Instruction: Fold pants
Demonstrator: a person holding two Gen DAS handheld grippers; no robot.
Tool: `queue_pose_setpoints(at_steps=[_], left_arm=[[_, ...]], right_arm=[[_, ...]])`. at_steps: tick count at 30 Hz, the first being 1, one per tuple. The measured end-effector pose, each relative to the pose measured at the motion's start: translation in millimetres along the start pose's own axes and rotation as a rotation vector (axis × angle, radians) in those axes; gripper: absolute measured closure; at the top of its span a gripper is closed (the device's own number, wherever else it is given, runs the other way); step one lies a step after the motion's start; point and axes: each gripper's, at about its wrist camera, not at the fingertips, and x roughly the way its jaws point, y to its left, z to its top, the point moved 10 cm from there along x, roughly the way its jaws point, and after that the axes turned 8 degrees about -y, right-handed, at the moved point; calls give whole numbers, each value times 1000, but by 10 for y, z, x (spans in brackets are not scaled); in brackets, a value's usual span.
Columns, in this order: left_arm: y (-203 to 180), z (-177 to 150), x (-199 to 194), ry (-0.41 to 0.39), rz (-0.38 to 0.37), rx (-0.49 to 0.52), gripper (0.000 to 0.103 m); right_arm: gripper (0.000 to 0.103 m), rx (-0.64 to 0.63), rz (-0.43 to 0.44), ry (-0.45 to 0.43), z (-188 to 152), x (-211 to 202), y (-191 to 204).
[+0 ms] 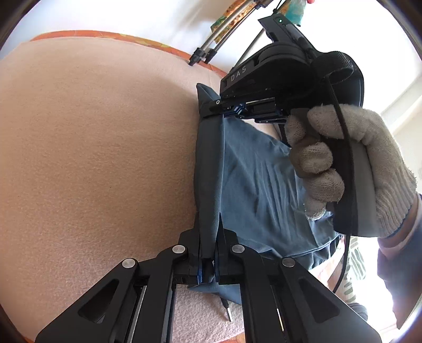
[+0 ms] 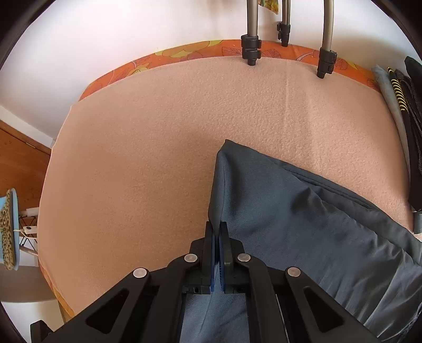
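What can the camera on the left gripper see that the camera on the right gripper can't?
Only the left wrist view shows the gloved hand holding the right gripper, which is shut on the far end of the folded edge of the blue fabric pants.

Only the right wrist view shows the dark folded clothes stack at the bed's edge and the wooden door.

Both show the pants, the peach fleece blanket, the metal tripod legs, and a gripper shut on the pants' fold, like the left gripper.

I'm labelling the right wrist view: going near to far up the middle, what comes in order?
Right gripper clamped on the fabric edge → blue pants → peach blanket → orange floral mattress edge → white wall.
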Motion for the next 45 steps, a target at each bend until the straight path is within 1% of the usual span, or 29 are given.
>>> queue_pose_setpoints(at_steps=[3, 5, 8, 12, 15, 16, 22, 25, 28, 31, 37, 42, 45], left_arm=[[-57, 254, -291, -101, -44, -6, 99], [-35, 349, -361, -132, -29, 5, 99], [-6, 389, -380, -143, -21, 0, 99], [45, 331, -291, -136, 43, 54, 99], [68, 222, -313, -109, 14, 26, 99], [43, 218, -337, -111, 7, 32, 99], [-326, 329, -498, -156, -53, 90, 99], [-500, 389, -531, -170, -64, 131, 99], [-665, 431, -569, -177, -84, 149, 99], [-878, 473, -607, -181, -107, 178, 99], [-1387, 461, -688, -184, -138, 276, 99], [-1855, 375, -704, -183, -171, 358, 99], [-2130, 301, -621, -173, -197, 392, 99]], right_arm=[[103, 3, 48, -43, 121, -262, 45], [103, 13, 70, -70, 222, -389, 112], [103, 9, 71, -85, 322, -444, 173], [103, 8, 59, -81, 288, -375, 185], [103, 30, 82, -73, 230, -289, 206], [103, 37, 95, -73, 214, -263, 260], [103, 49, 153, -108, 247, -500, 304], [103, 58, 176, -133, 302, -672, 293], [103, 71, 199, -163, 359, -863, 225], [103, 89, 225, -193, 373, -1058, 120], [103, 123, 270, -262, 399, -1461, -128], [103, 147, 286, -324, 348, -1810, -457], [103, 168, 285, -356, 282, -2009, -707]])
